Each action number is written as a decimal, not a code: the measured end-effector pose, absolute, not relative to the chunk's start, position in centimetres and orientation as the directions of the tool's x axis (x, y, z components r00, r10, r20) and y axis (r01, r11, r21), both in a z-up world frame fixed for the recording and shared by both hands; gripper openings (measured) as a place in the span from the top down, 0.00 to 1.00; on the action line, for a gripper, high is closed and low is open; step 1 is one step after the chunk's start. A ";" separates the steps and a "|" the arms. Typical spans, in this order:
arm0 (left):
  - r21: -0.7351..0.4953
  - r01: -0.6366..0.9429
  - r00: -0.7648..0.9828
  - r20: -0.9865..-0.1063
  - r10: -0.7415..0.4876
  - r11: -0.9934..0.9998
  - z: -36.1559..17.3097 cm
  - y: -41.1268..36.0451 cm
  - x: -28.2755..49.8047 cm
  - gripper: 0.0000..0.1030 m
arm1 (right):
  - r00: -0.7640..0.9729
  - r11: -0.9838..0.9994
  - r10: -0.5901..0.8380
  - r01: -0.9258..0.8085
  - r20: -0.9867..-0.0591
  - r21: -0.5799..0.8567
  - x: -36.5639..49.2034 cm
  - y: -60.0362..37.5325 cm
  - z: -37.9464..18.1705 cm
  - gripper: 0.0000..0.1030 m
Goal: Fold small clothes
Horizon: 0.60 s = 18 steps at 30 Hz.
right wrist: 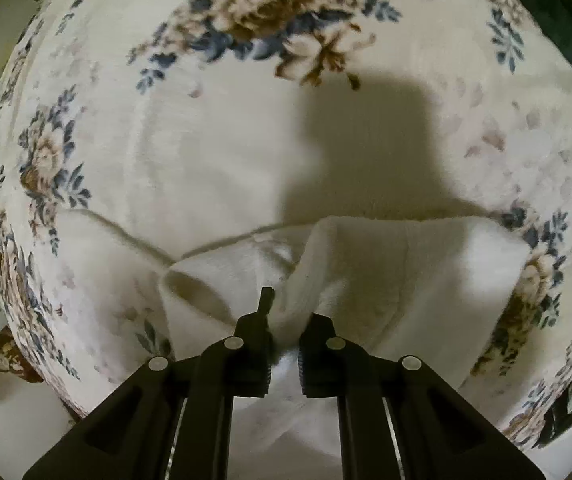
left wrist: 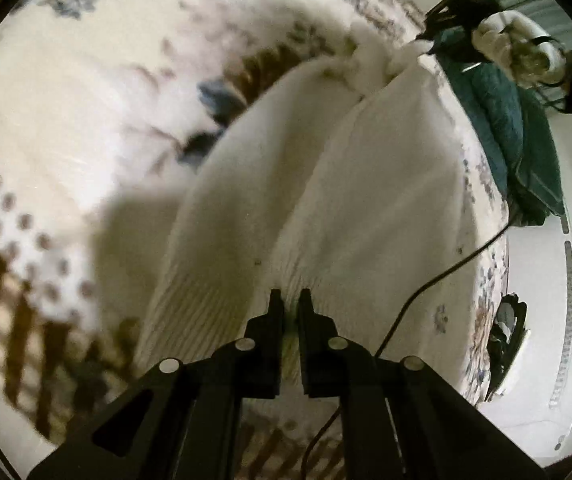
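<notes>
text: none legible | labels: none | brands: none | numbers: none | signs: none

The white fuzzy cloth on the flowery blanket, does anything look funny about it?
Yes. The white ribbed knit cloth is bunched and curled where the right gripper pinches it, not flat. A thin black cable also trails across the floral blanket.
</notes>
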<state>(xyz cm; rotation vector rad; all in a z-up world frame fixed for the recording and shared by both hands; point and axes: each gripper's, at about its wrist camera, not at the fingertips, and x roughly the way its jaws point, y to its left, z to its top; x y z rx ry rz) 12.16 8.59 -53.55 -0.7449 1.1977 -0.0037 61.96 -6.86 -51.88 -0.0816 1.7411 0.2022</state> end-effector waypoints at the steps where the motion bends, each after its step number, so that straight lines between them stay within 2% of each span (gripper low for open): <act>1: -0.521 -0.373 0.413 -0.834 -0.366 0.768 -52.3 8.9 11.3 0.96 | -0.177 0.982 0.059 -0.169 -0.982 0.089 61.8 -6.6 -51.4 0.91; 7: -0.500 -0.416 0.435 -0.843 -0.317 0.760 -49.8 11.3 7.7 0.96 | -0.152 0.970 0.044 -0.231 -0.987 0.079 60.7 -2.1 -48.6 0.91; 10: -0.475 -0.467 0.427 -0.860 -0.280 0.746 -50.8 13.0 7.0 0.96 | -0.160 0.962 0.014 -0.269 -0.987 0.057 60.3 1.4 -49.9 0.91; 14: -0.519 -0.520 0.402 -0.850 -0.341 0.678 -54.5 14.9 6.9 0.94 | -0.219 0.956 -0.017 -0.289 -0.976 0.048 59.8 4.4 -54.1 0.89; 16: -0.552 -0.515 0.365 -0.834 -0.414 0.656 -56.2 15.1 7.5 0.90 | -0.246 0.958 0.047 -0.263 -0.968 0.113 59.6 3.9 -54.8 0.68; 17: -0.552 -0.512 0.363 -0.833 -0.417 0.658 -56.1 15.3 7.6 0.87 | -0.265 0.956 0.118 -0.229 -0.957 0.181 59.2 3.2 -54.5 0.46; 18: -0.562 -0.501 0.374 -0.826 -0.422 0.658 -56.0 15.4 7.7 0.79 | -0.269 0.952 0.183 -0.192 -0.946 0.239 58.4 2.1 -53.8 0.38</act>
